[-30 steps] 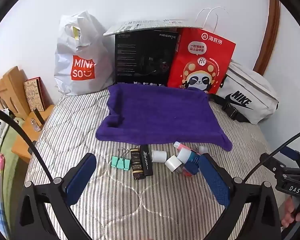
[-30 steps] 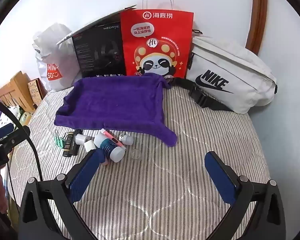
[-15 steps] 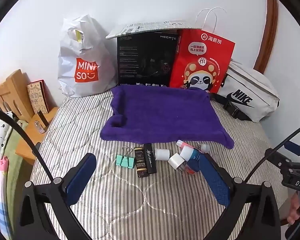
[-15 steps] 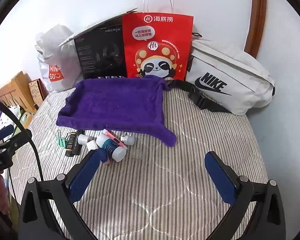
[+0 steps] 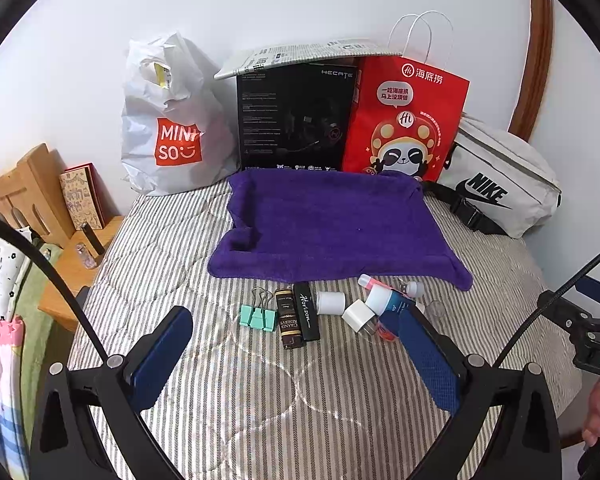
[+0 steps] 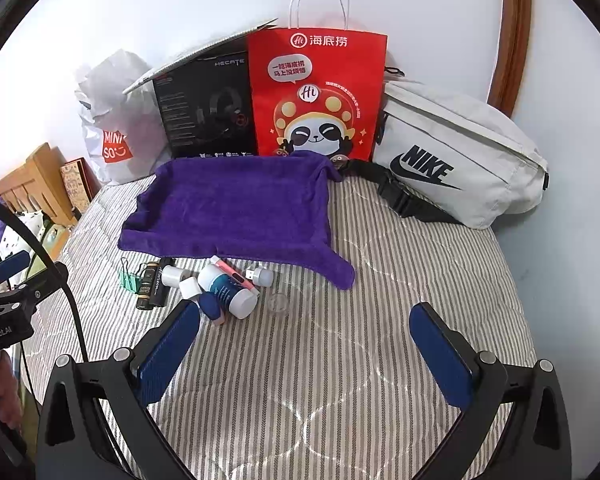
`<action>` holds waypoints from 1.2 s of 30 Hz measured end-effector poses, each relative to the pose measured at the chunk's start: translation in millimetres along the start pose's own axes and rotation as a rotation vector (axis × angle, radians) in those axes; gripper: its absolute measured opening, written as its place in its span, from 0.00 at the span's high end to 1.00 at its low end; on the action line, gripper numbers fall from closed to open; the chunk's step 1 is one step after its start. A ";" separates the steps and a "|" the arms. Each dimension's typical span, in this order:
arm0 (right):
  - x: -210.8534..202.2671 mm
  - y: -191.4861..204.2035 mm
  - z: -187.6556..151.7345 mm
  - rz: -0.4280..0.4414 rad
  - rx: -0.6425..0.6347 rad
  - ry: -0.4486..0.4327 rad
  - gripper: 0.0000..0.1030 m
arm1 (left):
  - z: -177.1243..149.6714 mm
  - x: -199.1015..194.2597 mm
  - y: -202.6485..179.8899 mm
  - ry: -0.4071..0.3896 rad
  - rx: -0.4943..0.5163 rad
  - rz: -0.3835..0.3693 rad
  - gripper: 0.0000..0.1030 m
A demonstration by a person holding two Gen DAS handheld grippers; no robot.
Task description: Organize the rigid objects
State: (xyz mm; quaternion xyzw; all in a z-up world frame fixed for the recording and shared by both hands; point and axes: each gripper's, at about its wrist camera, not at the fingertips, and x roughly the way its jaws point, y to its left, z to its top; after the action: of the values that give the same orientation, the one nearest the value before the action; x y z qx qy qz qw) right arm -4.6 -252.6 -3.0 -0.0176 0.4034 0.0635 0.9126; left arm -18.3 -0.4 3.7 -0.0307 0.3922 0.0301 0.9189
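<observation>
Bedspread [image 5: 236, 400], grey-and-white striped quilted fabric, carries everything. Both grippers hover above its near end, nothing between the blue pads. Left gripper [image 5: 296, 354] jaws spread wide, empty. Right gripper [image 6: 306, 340] jaws equally wide, empty.

Purple terry towel [image 5: 332, 224] lies flat mid-bed, bare on top. Row of small rigid items sits on the spread just in front of its near edge: mint-green binder clip [image 5: 256, 316] at the row's left end, dark brown rectangular lighter with gold lettering [image 5: 290, 322] beside it, black rectangular lighter marked Horizon [image 5: 306, 312] touching that, small white cylinder [image 5: 331, 303], white cube-shaped cap [image 5: 358, 315], then white-and-blue round bottle [image 6: 228, 290] lying on its side with a pink pen-like stick [image 6: 234, 272] across it. White USB plug piece [image 6: 262, 275] just beyond, clear round lid [image 6: 279, 304] near it.

Against the wall: white Miniso plastic bag [image 5: 168, 120], black headset box [image 5: 296, 120], red panda-print paper bag [image 5: 404, 120], pale grey Nike waist bag [image 5: 496, 176].
</observation>
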 end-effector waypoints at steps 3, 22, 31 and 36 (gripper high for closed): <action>-1.8 0.5 -0.7 0.002 -0.002 -0.004 0.00 | -0.1 -0.4 0.0 0.000 0.000 0.000 0.00; -4.7 0.1 0.0 0.007 0.001 -0.004 0.00 | -1.7 -2.6 0.9 0.007 0.007 0.006 0.00; -5.9 1.3 -0.5 0.007 -0.002 -0.003 0.00 | -1.0 -2.0 -0.2 0.010 0.010 0.010 0.00; -7.6 2.7 -1.9 0.011 -0.002 -0.006 0.00 | -0.7 -1.8 -0.1 0.010 0.011 0.010 0.00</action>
State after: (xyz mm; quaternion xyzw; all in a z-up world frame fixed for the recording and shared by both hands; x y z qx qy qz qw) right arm -11.3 -250.9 1.3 -0.0163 0.4008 0.0691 0.9134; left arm -20.1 -0.6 4.6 -0.0236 0.3971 0.0325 0.9169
